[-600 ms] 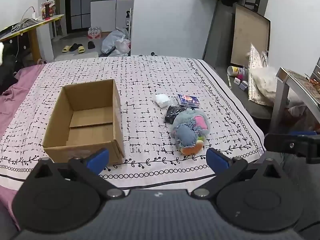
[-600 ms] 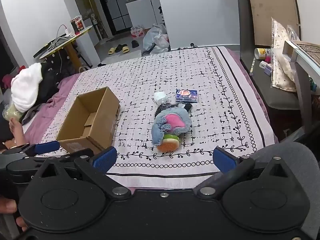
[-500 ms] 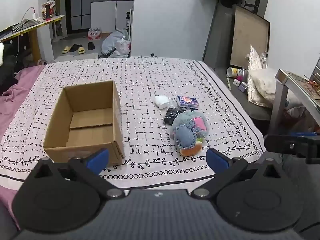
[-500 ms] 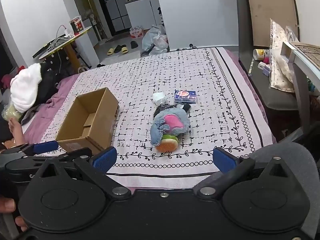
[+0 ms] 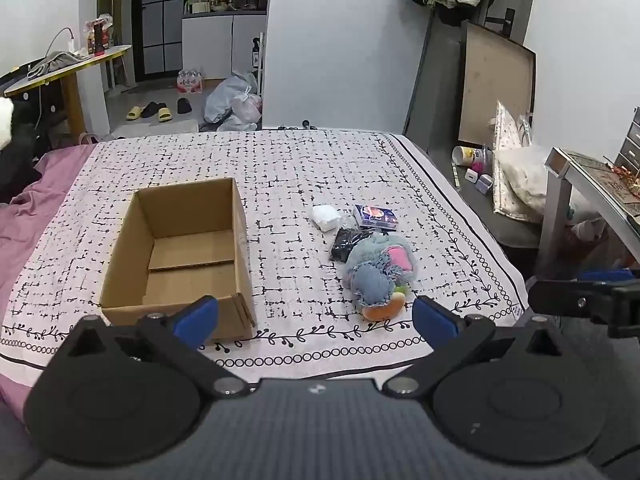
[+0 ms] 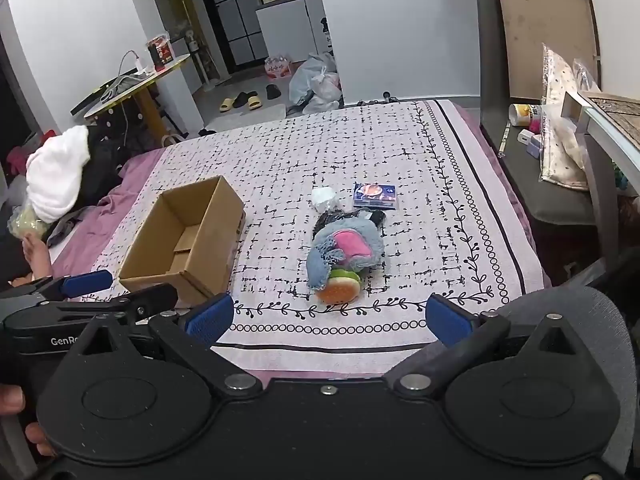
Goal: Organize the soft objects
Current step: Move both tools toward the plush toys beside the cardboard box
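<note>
Taking the open cardboard box (image 5: 188, 248) on the bed as the marker, everything soft lies off to its right on the patterned bedspread (image 5: 288, 168). The box itself sits with its flaps up and nothing inside but its own bottom flaps. Nearest the foot edge, well apart from the box, a blue-grey plush toy (image 5: 378, 272) with a pink patch lies on its side, with an orange and green burger-like piece (image 6: 339, 286) at its near end. Touching the plush on the far side is a black crinkly packet (image 5: 347, 242), and just beyond that a small white bundle (image 5: 326, 217) and a dark blue printed pack (image 5: 375, 216) lie side by side, the pack further from the box. Both tools hang short of the bed's near edge, angled down toward it. The left gripper (image 5: 316, 316) has its blue-padded fingers spread wide with nothing between them, lined up between the box's near corner and the plush. The right gripper (image 6: 330, 318) is likewise spread wide and holds nothing, facing the plush; the other tool shows at its left, close to the box's near end. A hand (image 6: 16, 412) shows at the lower left edge of the right wrist view.
</note>
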`<control>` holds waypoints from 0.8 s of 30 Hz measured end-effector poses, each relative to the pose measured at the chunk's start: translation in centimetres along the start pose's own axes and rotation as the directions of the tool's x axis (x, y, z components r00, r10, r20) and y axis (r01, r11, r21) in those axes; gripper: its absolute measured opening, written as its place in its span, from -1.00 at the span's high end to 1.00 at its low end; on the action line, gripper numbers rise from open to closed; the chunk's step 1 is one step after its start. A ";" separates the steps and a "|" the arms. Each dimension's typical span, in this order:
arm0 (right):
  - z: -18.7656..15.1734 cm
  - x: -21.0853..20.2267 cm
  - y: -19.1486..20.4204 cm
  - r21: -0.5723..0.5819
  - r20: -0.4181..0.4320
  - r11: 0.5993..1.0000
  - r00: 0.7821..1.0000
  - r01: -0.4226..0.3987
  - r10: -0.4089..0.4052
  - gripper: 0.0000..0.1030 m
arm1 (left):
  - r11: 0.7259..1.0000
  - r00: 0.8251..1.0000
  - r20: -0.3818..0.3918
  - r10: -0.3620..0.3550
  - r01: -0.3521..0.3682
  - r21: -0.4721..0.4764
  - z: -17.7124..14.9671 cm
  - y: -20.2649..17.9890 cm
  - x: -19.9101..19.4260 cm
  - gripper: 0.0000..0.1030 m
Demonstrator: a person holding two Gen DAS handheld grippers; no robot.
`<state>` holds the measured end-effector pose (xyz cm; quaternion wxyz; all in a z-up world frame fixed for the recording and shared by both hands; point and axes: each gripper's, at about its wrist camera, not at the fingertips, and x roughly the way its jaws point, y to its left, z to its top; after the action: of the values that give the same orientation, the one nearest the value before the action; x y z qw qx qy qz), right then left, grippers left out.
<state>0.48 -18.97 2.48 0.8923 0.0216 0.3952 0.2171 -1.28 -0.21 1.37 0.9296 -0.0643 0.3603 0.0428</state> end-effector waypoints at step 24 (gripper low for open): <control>0.2 -1.2 0.4 -0.024 0.016 0.999 0.999 0.047 -0.047 -1.00 | 0.999 0.999 0.041 -0.033 0.034 -0.007 -0.1 0.3 -1.5 -0.99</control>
<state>-0.22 -19.06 3.58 0.9004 0.0032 0.3859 0.2007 -2.48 0.07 2.33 0.9372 -0.0731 0.3397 0.0300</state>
